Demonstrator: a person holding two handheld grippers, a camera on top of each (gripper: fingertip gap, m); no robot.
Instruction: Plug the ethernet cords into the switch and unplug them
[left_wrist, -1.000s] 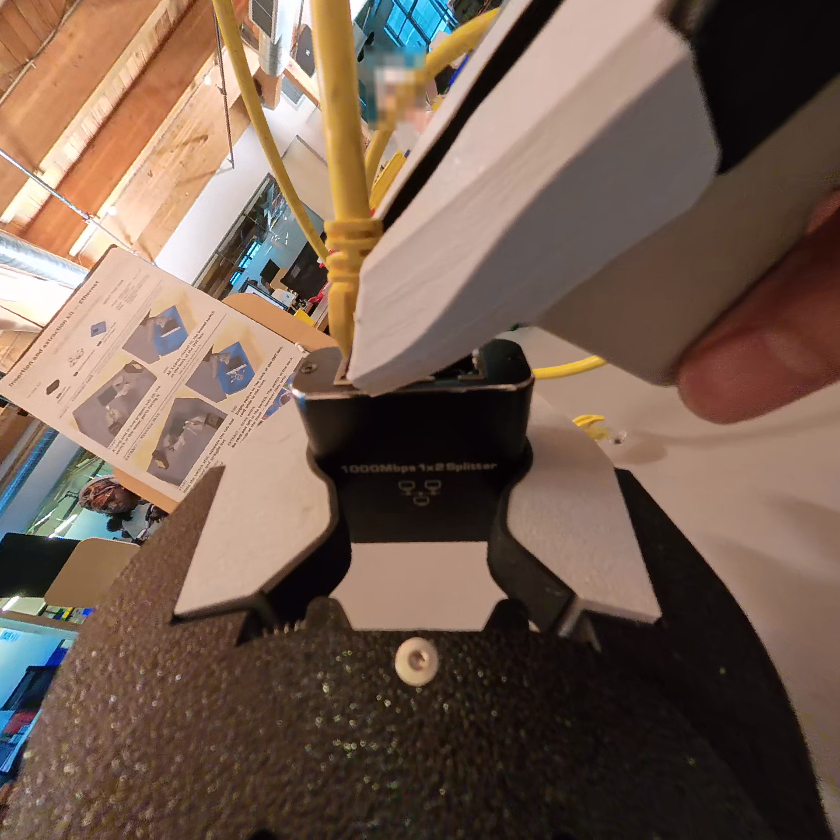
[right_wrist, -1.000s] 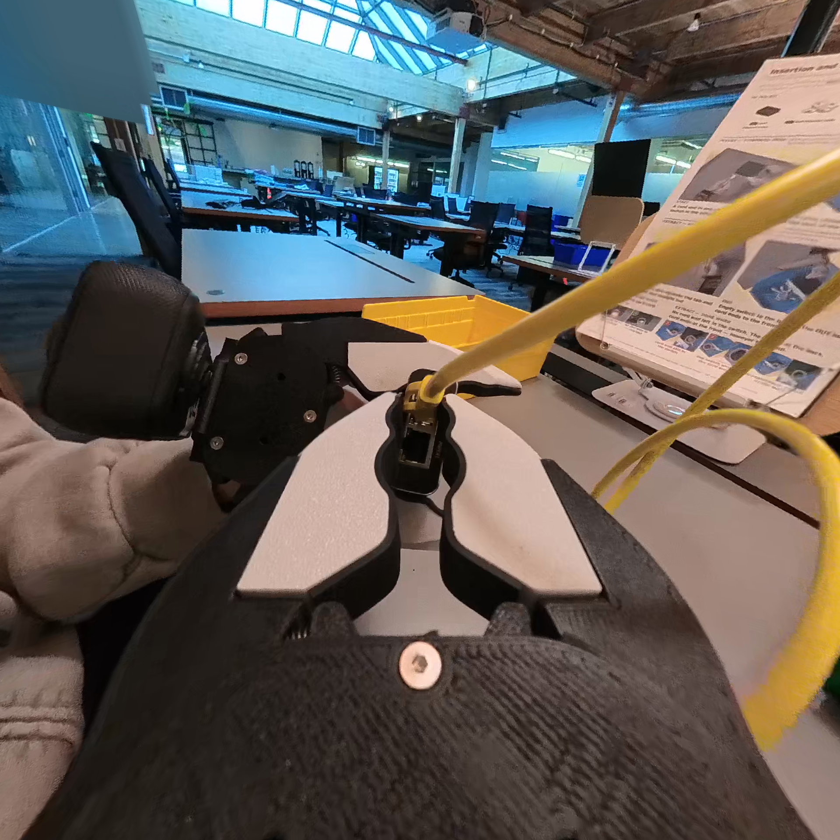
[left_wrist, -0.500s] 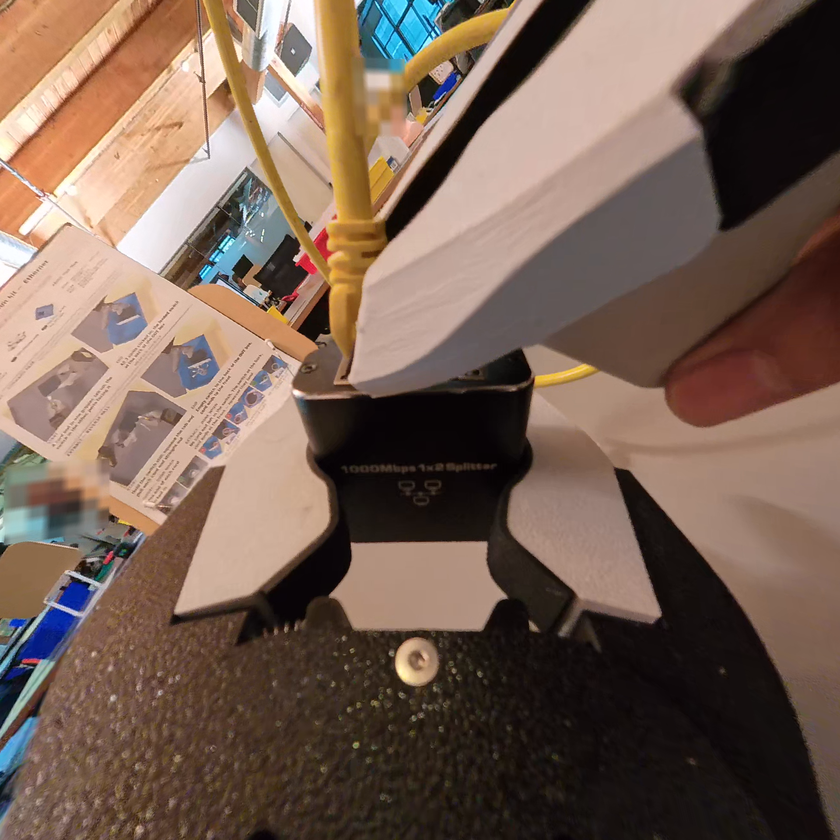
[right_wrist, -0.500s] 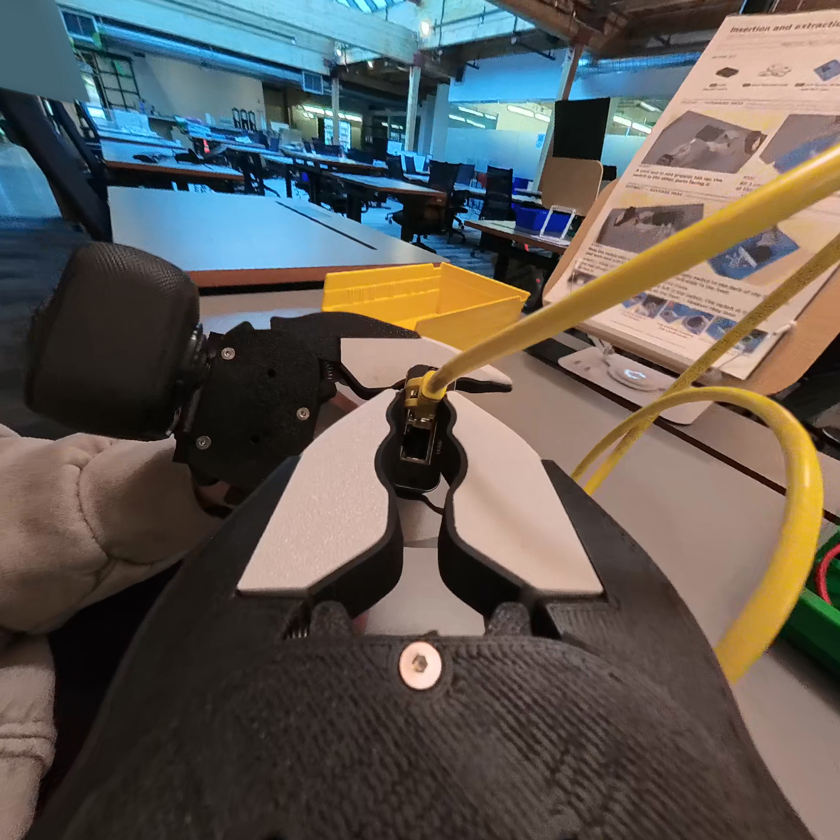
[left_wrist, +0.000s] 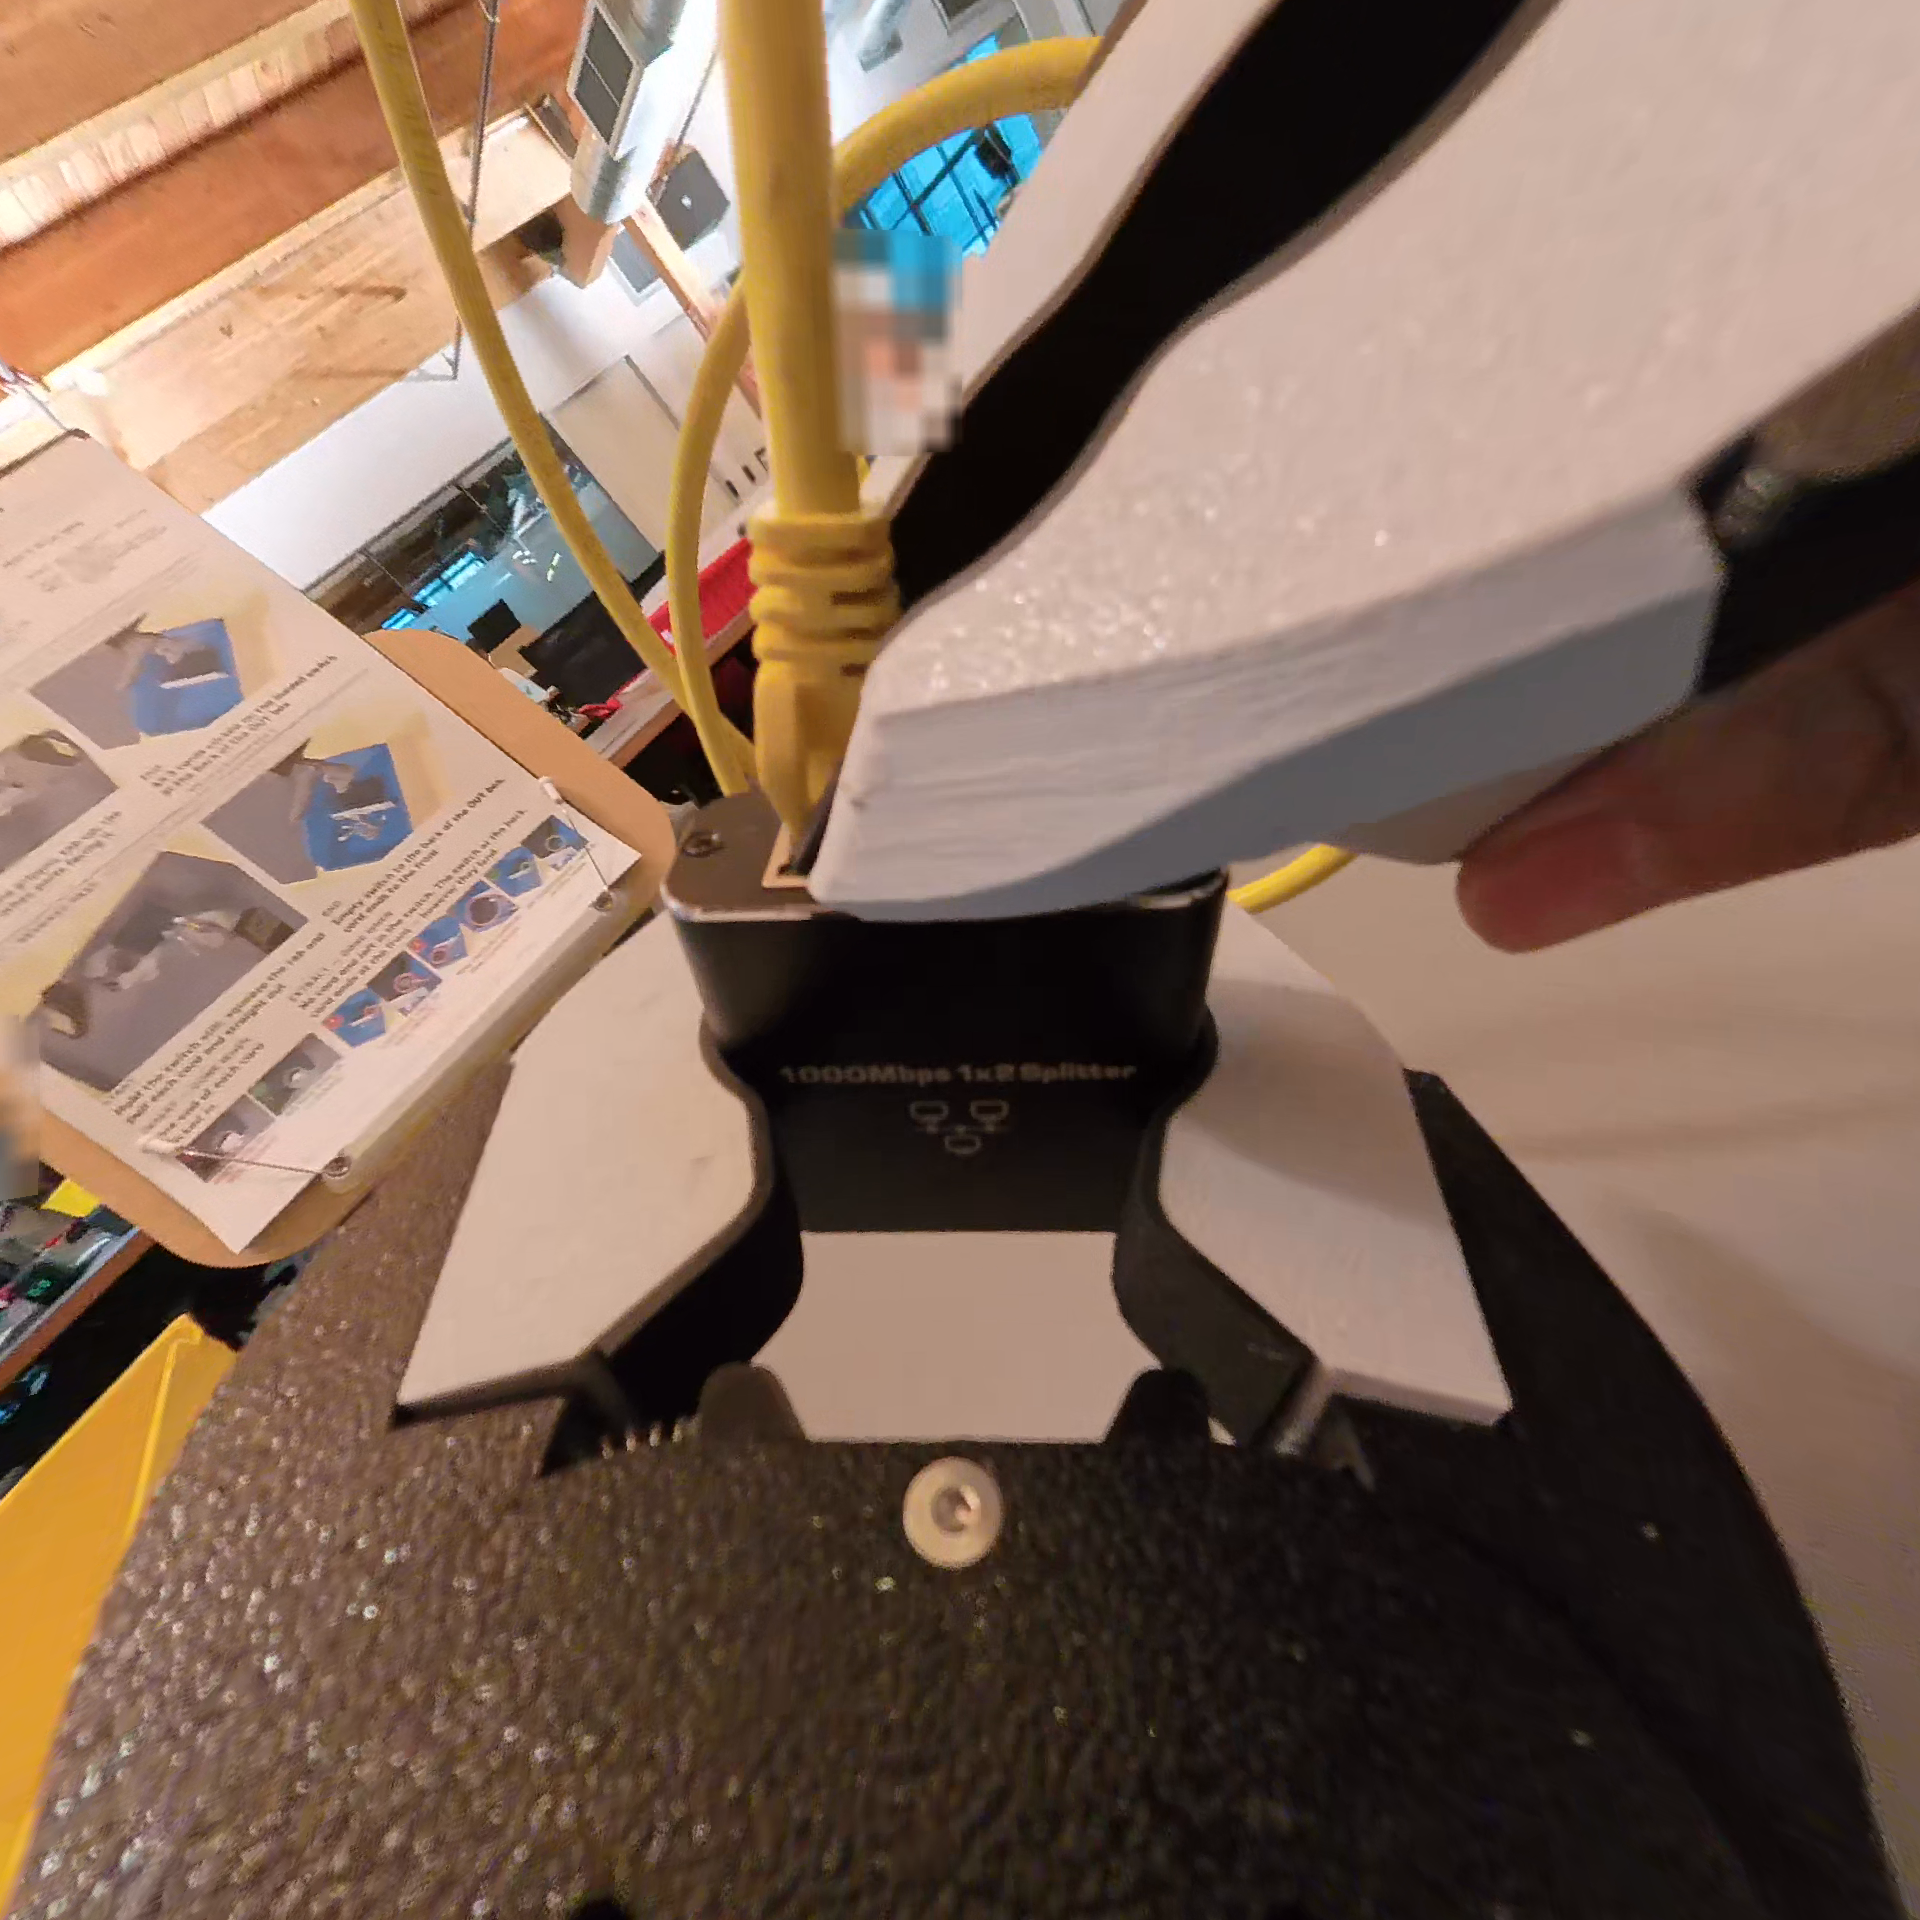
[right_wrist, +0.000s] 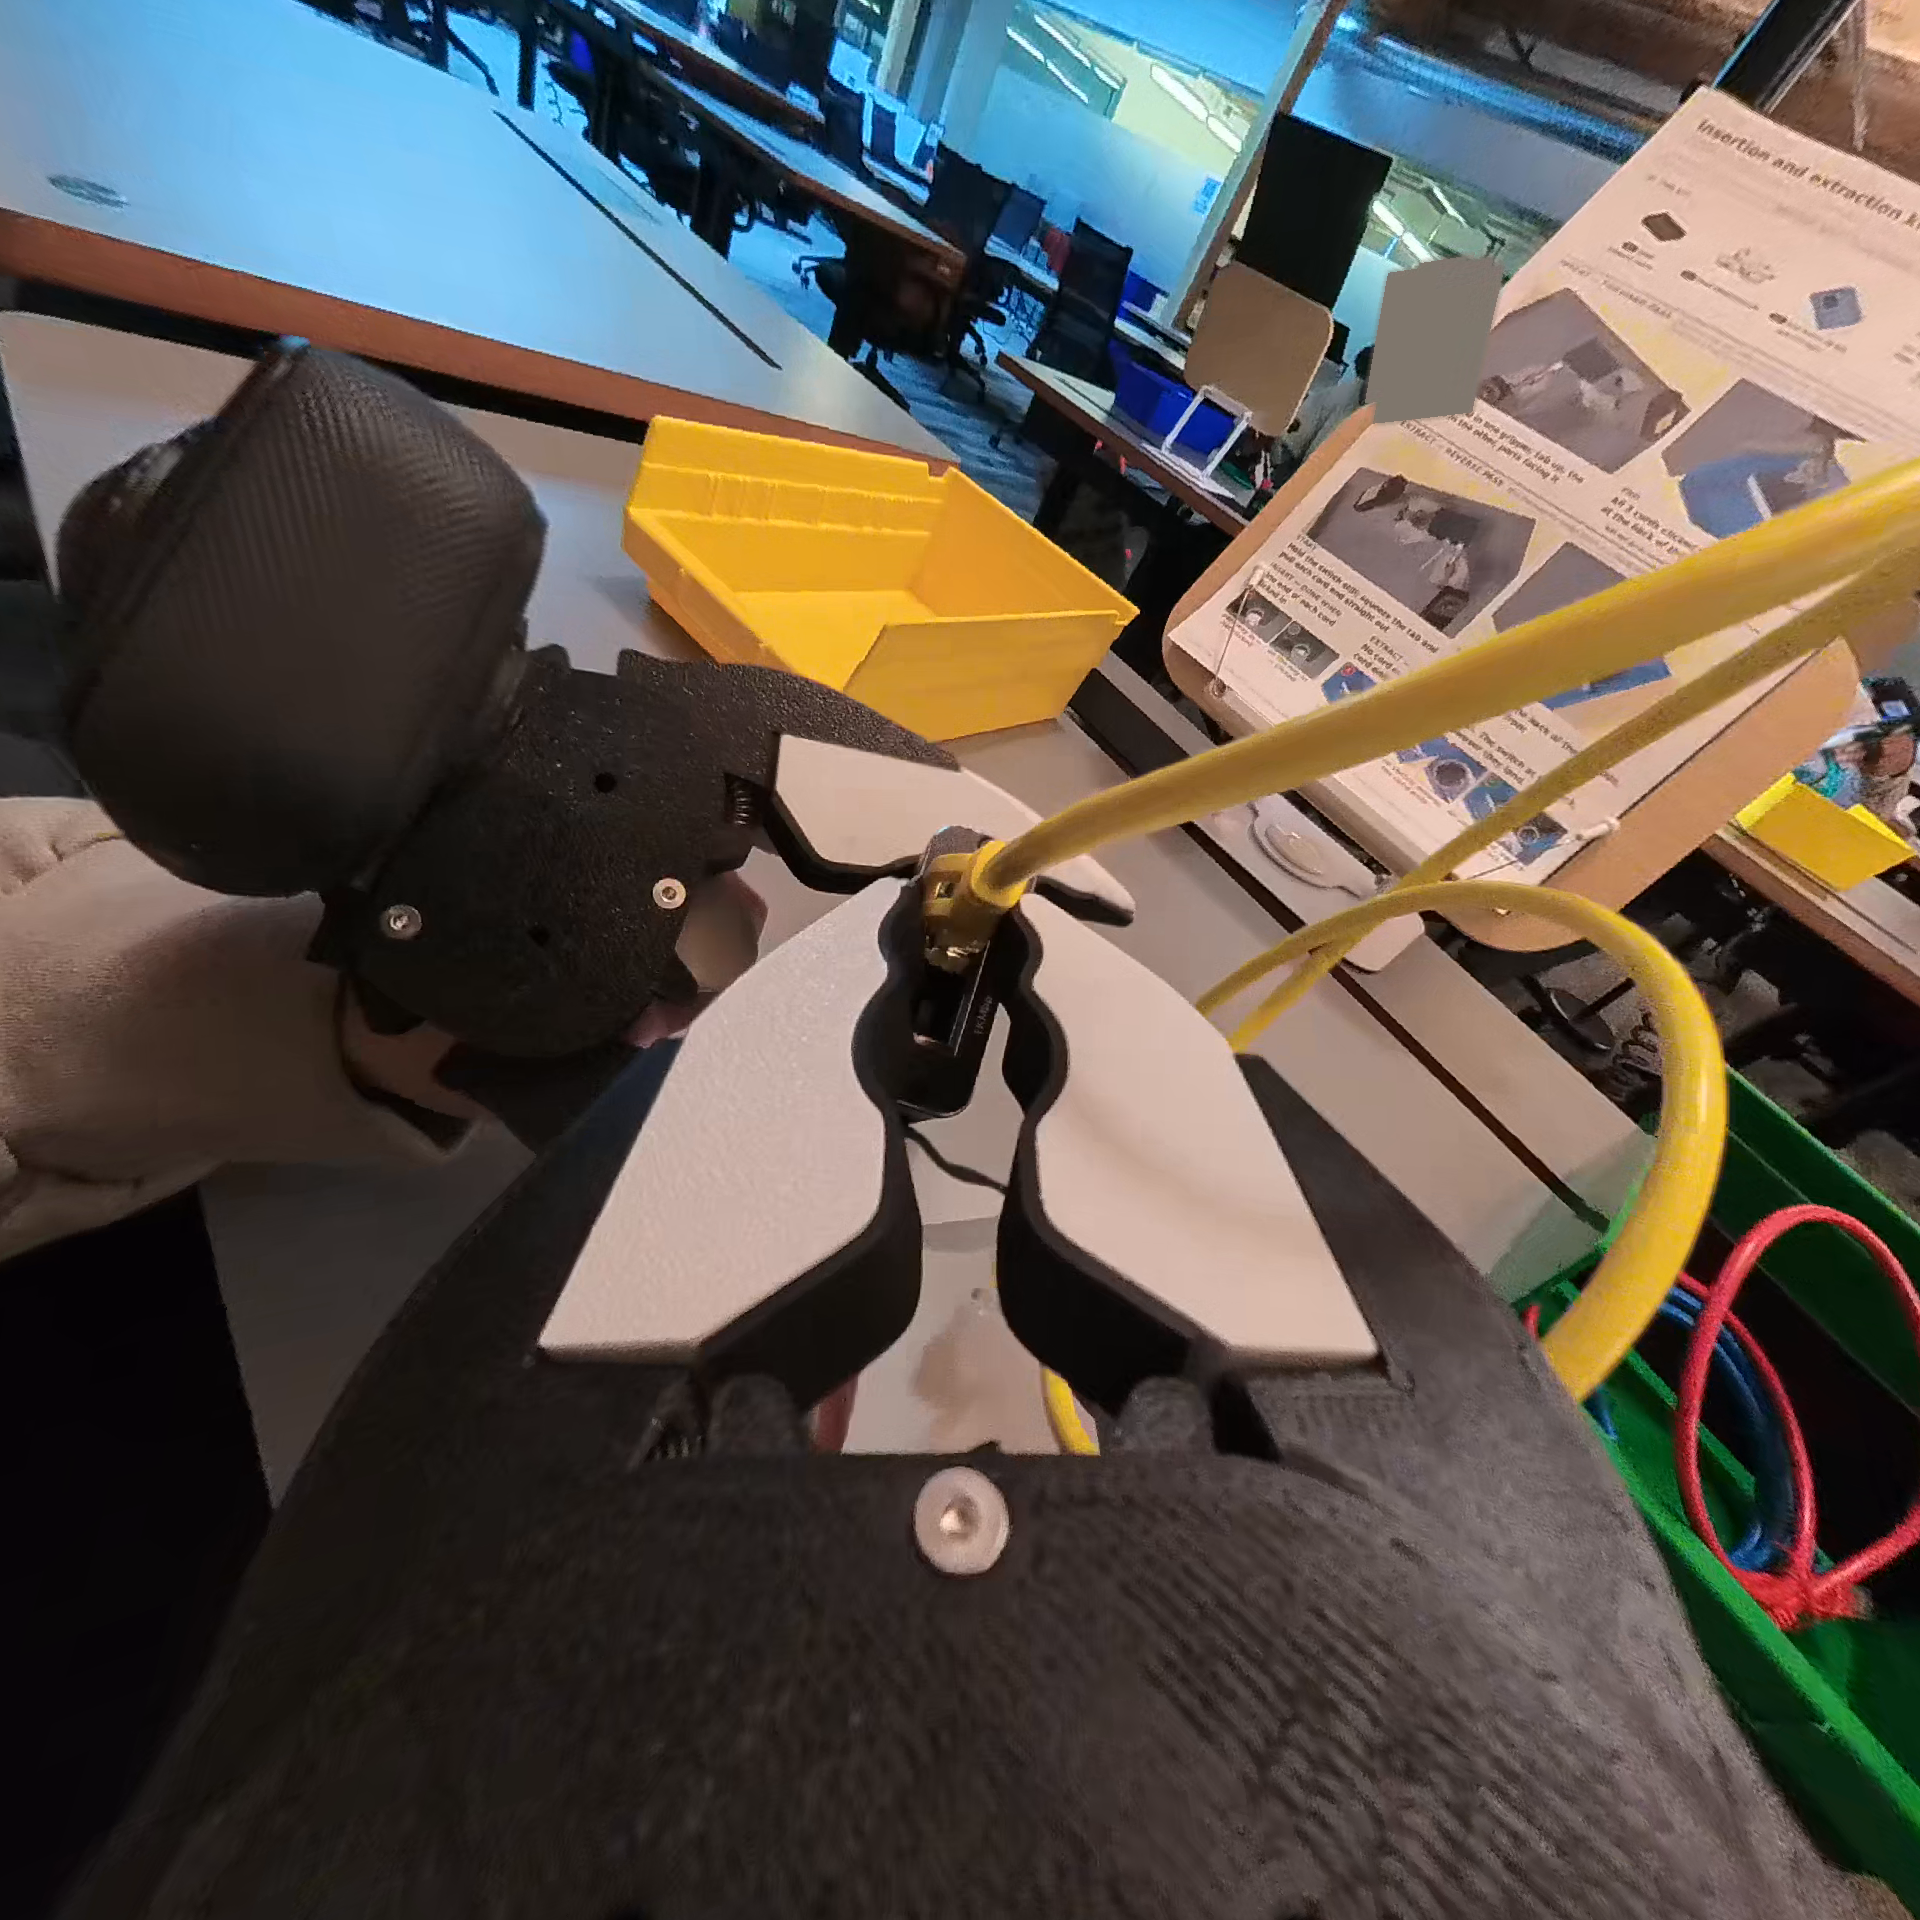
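My left gripper (left_wrist: 951, 966) is shut on the black switch (left_wrist: 966, 1174) and holds it above the table. A yellow ethernet cord (left_wrist: 790, 343) runs down into the switch's left port through its ribbed plug (left_wrist: 821, 634). My right gripper (right_wrist: 971, 904) is shut on that yellow plug (right_wrist: 951, 920) at its fingertips, and the switch (right_wrist: 951, 1049) sits end-on in the hollow between its fingers. The port beside the plug looks empty. In the left wrist view the right gripper's white finger (left_wrist: 1247, 644) covers the rest of the switch's top. The left gripper's body (right_wrist: 520, 831) shows in the right wrist view.
A yellow bin (right_wrist: 883, 592) stands on the grey table (right_wrist: 312, 1247) behind the grippers. An instruction sheet on a stand (right_wrist: 1558, 499) is at the right. A green bin (right_wrist: 1829, 1714) with red and blue cables is at the lower right. The yellow cord loops (right_wrist: 1683, 1091) over it. My hands' fingertips stand some 7 cm from each other.
Both grippers have tilted and turned together, so the table, yellow bin and green bin have come into view. Both grips are unchanged and the plug is still in the port.
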